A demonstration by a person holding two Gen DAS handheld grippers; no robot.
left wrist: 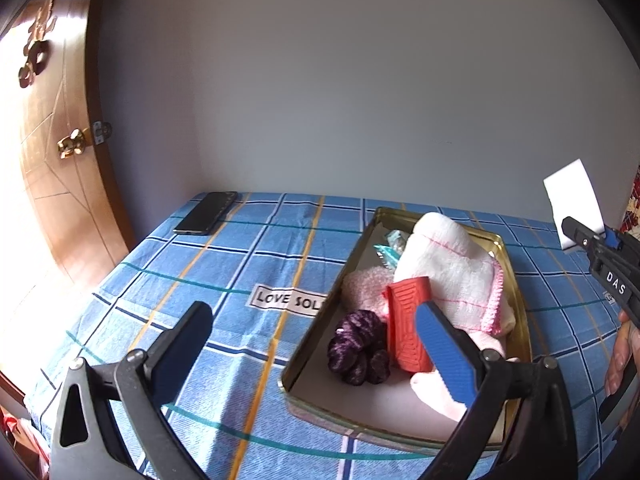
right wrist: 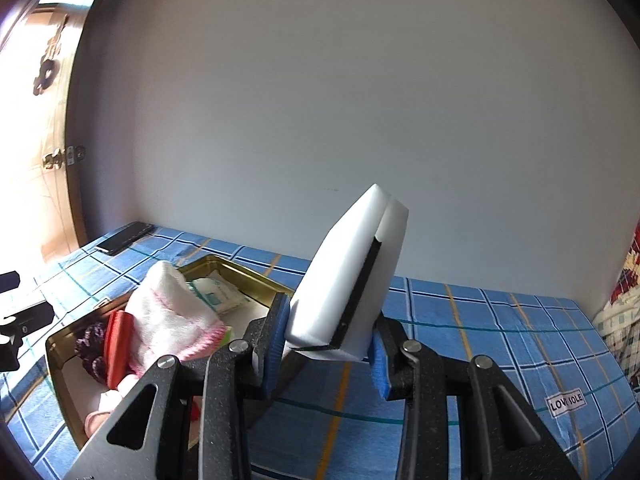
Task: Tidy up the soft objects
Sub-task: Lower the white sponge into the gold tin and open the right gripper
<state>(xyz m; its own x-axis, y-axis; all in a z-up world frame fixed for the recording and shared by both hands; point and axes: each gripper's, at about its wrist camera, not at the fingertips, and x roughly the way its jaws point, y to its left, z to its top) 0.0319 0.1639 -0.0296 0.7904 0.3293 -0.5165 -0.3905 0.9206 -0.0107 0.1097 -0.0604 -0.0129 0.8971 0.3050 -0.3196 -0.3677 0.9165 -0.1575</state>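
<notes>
The right gripper (right wrist: 328,344) clenches a white sponge (right wrist: 352,276) aloft at the tin's (left wrist: 516,280) three o'clock, seemingly to add it, while the left gripper (left wrist: 312,344) waits released.

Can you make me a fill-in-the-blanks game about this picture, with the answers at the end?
1. The right gripper squeezes a white ____.
2. The scrunchie in the tin is ____.
3. The left gripper is ____ and holds nothing.
4. The phone lies on the ____ checked cloth.

Answers: sponge, purple, open, blue
</notes>
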